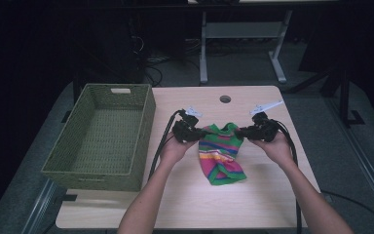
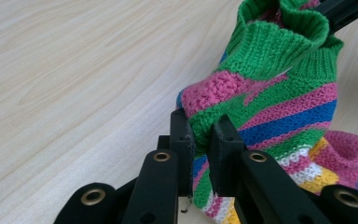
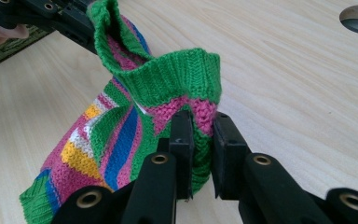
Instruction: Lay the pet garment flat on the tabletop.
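We hold the sock (image 1: pixel 221 153) by thin folds, left gripper (image 2: pixel 201 140) and right gripper (image 3: pixel 202 135) both clamped; either pinch could slip before the basket (image 1: pixel 80 141).

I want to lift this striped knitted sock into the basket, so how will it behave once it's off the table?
Probably floppy: the sock sags between the left gripper and right gripper, its toe end lying on the table. It looks light, as thin pinches hold the cuff up. The coarse knit likely resists slipping, though it may stretch.
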Action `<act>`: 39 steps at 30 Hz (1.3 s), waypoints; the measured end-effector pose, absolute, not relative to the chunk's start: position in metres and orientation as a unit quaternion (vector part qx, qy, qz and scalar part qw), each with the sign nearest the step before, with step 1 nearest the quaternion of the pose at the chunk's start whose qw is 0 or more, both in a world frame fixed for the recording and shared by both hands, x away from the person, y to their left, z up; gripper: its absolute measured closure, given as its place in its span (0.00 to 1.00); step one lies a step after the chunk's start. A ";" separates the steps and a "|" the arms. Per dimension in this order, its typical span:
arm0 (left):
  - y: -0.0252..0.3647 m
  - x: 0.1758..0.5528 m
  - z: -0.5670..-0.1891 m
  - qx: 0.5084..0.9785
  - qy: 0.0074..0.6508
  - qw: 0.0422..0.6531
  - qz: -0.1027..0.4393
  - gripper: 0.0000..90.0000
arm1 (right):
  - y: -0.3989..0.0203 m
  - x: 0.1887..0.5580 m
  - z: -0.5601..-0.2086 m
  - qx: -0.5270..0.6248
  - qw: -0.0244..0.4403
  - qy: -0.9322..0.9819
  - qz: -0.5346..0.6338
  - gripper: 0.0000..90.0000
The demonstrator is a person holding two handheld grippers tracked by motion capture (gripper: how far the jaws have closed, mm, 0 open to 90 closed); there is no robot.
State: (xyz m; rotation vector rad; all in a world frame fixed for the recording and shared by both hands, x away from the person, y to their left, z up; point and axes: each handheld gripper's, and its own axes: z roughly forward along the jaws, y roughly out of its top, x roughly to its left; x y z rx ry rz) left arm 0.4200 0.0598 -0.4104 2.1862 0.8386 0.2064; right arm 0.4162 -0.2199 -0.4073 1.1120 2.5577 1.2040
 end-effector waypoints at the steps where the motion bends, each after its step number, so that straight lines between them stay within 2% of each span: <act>1: 0.060 0.420 -0.410 0.858 0.330 0.386 0.082 0.89 | -0.220 0.417 -0.408 0.366 0.051 0.840 0.396 0.88; 4: 0.060 0.421 -0.410 0.856 0.333 0.385 0.090 0.85 | -0.221 0.418 -0.409 0.369 0.055 0.838 0.398 0.84; 6: 0.062 0.422 -0.410 0.851 0.344 0.383 0.098 0.67 | -0.221 0.419 -0.410 0.381 0.061 0.832 0.399 0.69; 9: 0.066 0.425 -0.411 0.840 0.366 0.393 0.074 0.53 | -0.226 0.423 -0.411 0.410 0.069 0.815 0.404 0.50; 15: 0.072 0.419 -0.416 0.840 0.369 0.392 0.072 0.50 | -0.237 0.424 -0.414 0.421 0.055 0.814 0.396 0.45; 24: 0.073 0.401 -0.423 0.845 0.355 0.395 0.059 0.49 | -0.241 0.403 -0.414 0.390 0.039 0.833 0.390 0.48; 31: 0.065 0.380 -0.430 0.858 0.327 0.394 0.037 0.53 | -0.239 0.381 -0.425 0.357 0.009 0.851 0.386 0.60; 34: 0.058 0.371 -0.434 0.868 0.303 0.393 0.021 0.62 | -0.234 0.376 -0.428 0.340 -0.002 0.860 0.381 0.69; 35: 0.055 0.369 -0.436 0.870 0.297 0.394 0.015 0.67 | -0.231 0.373 -0.429 0.333 -0.001 0.864 0.379 0.71; 39: 0.043 0.361 -0.441 0.890 0.261 0.373 0.001 0.83 | -0.221 0.369 -0.429 0.319 -0.002 0.873 0.368 0.76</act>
